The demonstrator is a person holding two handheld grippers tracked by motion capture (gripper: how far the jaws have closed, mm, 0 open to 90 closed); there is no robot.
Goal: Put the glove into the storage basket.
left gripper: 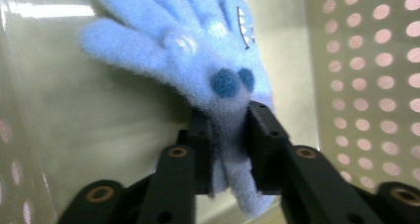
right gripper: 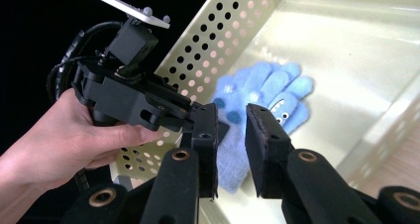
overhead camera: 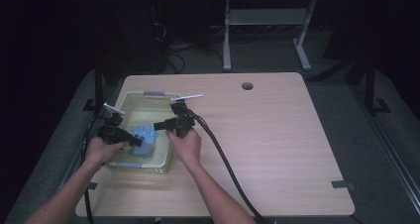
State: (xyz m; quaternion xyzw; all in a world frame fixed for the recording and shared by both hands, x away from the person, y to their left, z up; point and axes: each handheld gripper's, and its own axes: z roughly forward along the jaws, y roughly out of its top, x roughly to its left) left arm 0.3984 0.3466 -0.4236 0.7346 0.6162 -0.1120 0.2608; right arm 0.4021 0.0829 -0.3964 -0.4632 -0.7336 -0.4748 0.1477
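Note:
A fuzzy blue glove [overhead camera: 144, 136] with a monster face lies in a pale yellow perforated basket [overhead camera: 130, 99] at the table's left. My left gripper [overhead camera: 135, 142] reaches in from the left and is shut on the glove's cuff. In the left gripper view the cuff is pinched between the pads while the glove [left gripper: 198, 60] fans out ahead of the left gripper [left gripper: 230, 116]. My right gripper [overhead camera: 157, 126] hovers over the basket's right side, open with nothing between its pads. The right gripper view looks past the right gripper [right gripper: 232, 117] at the glove [right gripper: 270, 92] and the left gripper [right gripper: 222, 130].
The basket's holed wall [left gripper: 366, 85] stands close on the right in the left gripper view. A thick black cable [overhead camera: 223, 159] trails from the right gripper toward the table's front edge. A round cable hole [overhead camera: 247, 85] sits at the back of the wooden table [overhead camera: 277, 135].

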